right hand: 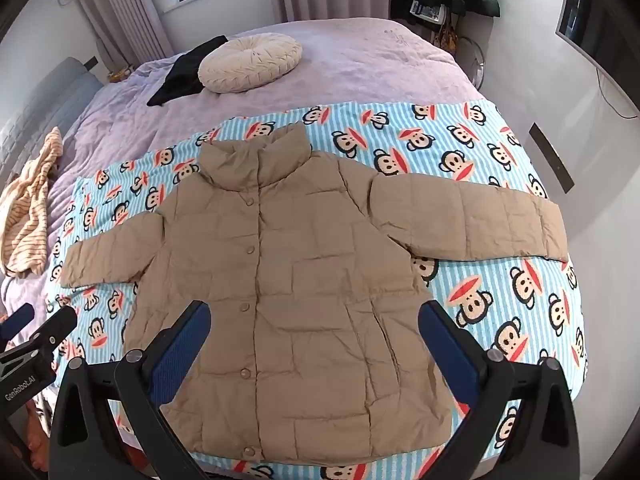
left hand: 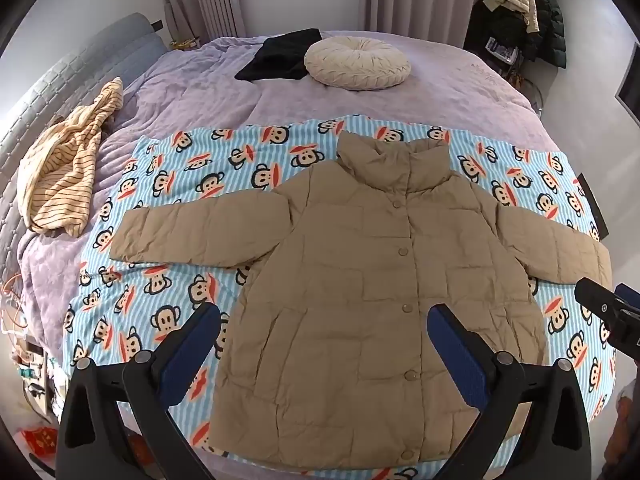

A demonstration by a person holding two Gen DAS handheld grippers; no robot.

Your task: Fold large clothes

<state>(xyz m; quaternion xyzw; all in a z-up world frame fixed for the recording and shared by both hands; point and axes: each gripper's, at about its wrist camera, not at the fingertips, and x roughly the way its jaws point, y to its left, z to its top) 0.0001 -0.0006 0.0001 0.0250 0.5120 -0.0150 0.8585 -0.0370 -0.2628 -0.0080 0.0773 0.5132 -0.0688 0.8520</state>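
A tan puffer jacket (left hand: 360,264) lies flat and buttoned, front up, on a blue striped monkey-print blanket (left hand: 168,184), both sleeves spread sideways. It also shows in the right wrist view (right hand: 296,280), on the blanket (right hand: 500,280). My left gripper (left hand: 324,320) is open and empty, held above the jacket's lower left part. My right gripper (right hand: 314,320) is open and empty above the jacket's lower right part. The right gripper's tip shows at the right edge of the left view (left hand: 608,312); the left gripper shows at the left edge of the right view (right hand: 36,340).
The blanket lies on a bed with a purple cover (left hand: 440,88). A round cream cushion (left hand: 358,63) and a black garment (left hand: 280,56) lie at the far side. A yellow striped garment (left hand: 64,168) is bunched at the left. Coats hang at the back right (left hand: 520,12).
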